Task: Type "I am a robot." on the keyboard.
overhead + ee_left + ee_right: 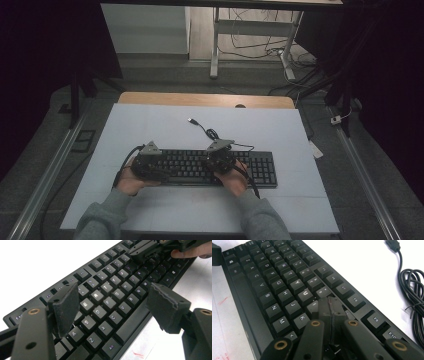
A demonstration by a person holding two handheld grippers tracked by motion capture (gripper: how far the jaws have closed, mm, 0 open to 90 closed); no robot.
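From the high view we see a black keyboard point(200, 167) lying flat near the front middle of the white desk point(150, 125), its cable point(210, 134) coiled just behind it and ending in a loose plug point(191, 120). The left hand-held gripper point(150, 162) sits over the keyboard's left end and the right hand-held gripper point(221, 159) over its middle, each held from below by a hand in a grey sleeve point(105, 217).

In the left gripper view, our left hand-held gripper point(112, 307) has its jaws wide apart, straddling the letter keys around E, R, D and F without clamping anything. The keyboard point(110, 290) runs off diagonally, and the other gripper shows at the far end.

In the right gripper view, our right hand-held gripper point(330, 306) has its jaws pressed together, tips resting on or just above the keys point(287, 287) beside J and K; we cannot tell whether a key is pushed down. The cable point(414, 290) lies on the desk at the right.

We judge the keyboard stiff and moderately heavy, with smooth plastic that could slip. Its keycaps would wobble or pop off, so we would take it by the solid front and back edges of the frame, near both ends.
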